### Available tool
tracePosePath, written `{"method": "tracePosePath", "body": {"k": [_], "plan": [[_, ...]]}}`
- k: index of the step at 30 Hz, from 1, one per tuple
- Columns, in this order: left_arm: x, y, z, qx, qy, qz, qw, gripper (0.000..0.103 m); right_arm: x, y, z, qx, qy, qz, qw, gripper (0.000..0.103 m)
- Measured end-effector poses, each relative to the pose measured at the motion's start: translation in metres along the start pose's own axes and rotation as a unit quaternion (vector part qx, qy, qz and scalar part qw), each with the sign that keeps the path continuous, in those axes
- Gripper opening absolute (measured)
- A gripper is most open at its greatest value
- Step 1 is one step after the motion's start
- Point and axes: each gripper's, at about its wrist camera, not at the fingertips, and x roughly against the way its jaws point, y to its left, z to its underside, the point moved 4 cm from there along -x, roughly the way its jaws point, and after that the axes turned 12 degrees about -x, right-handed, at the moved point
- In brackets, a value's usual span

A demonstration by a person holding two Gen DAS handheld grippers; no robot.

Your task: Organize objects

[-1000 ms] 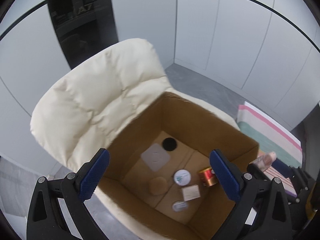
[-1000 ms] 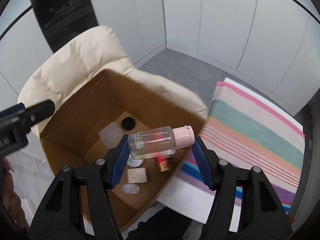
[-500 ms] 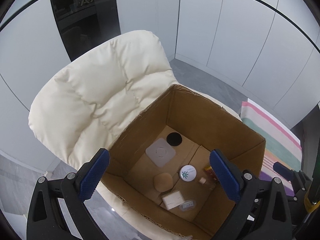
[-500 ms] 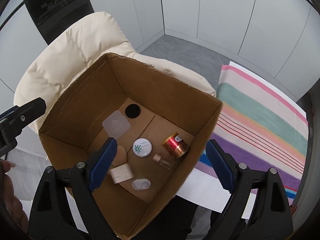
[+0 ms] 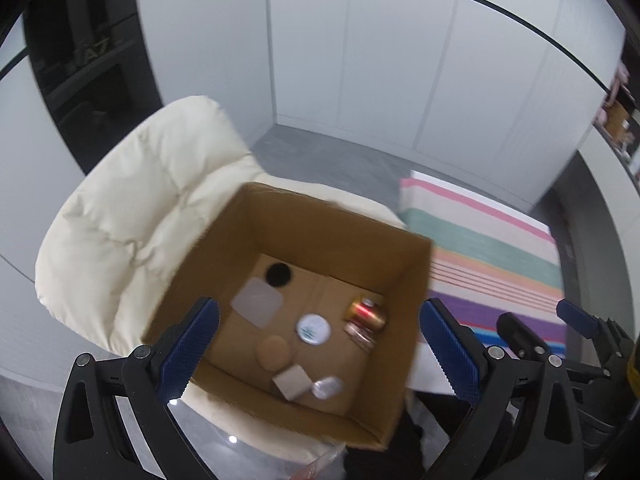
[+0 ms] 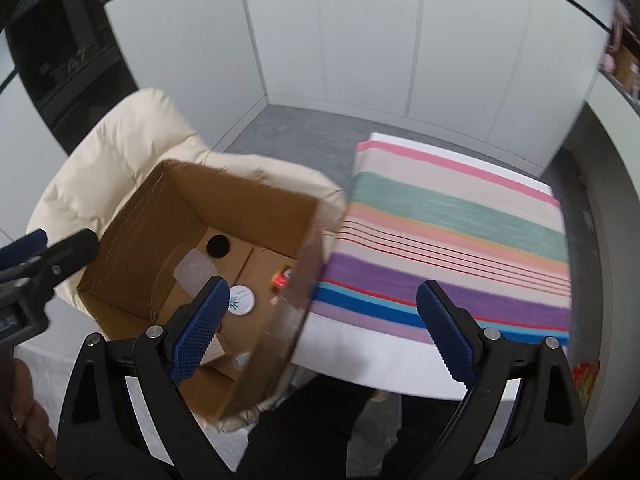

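Bottle (image 5: 360, 334) now lies in the box (image 5: 304, 216); right gripper (image 6: 320, 320) swings away wide open, empty, left gripper (image 5: 316, 344) likewise.

Box wall (image 6: 292, 320) hides bottle — blurred; small items (image 5: 328, 387) inside too smeared to identify.

Brown box (image 5: 320, 216) on cream chair (image 5: 140, 208); cloth (image 6: 460, 240) striped pink, green, purple, blue; red-gold can (image 5: 366, 312); blue pads (image 5: 190, 344).
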Motion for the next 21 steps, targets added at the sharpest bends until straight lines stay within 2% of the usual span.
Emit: {"method": "tracePosePath", "body": {"k": [5, 7, 9, 14, 18, 21], "plan": [[0.028, -0.032, 0.001, -0.015, 0.034, 0.054, 0.9979, 0.101, 0.062, -0.033, 0.005, -0.038, -0.002, 0.05, 0.998, 0.096], [0.039, -0.042, 0.003, -0.022, 0.054, 0.07, 0.9959, 0.101, 0.086, -0.041, 0.009, -0.044, 0.005, 0.056, 0.997, 0.096], [0.055, -0.054, 0.004, -0.04, 0.068, 0.069, 0.9945, 0.101, 0.106, -0.048, 0.015, -0.061, 0.006, 0.053, 0.997, 0.096], [0.091, -0.071, 0.009, -0.06, 0.063, 0.068, 0.9938, 0.101, 0.143, -0.065, 0.028, -0.102, 0.008, 0.078, 0.992, 0.096], [0.108, -0.085, 0.017, -0.095, 0.077, 0.069, 0.9901, 0.101, 0.161, -0.07, 0.032, -0.112, 0.001, 0.072, 0.991, 0.096], [0.117, -0.093, 0.021, -0.108, 0.072, 0.057, 0.9899, 0.101, 0.166, -0.074, 0.034, -0.123, 0.003, 0.067, 0.99, 0.096]]}}
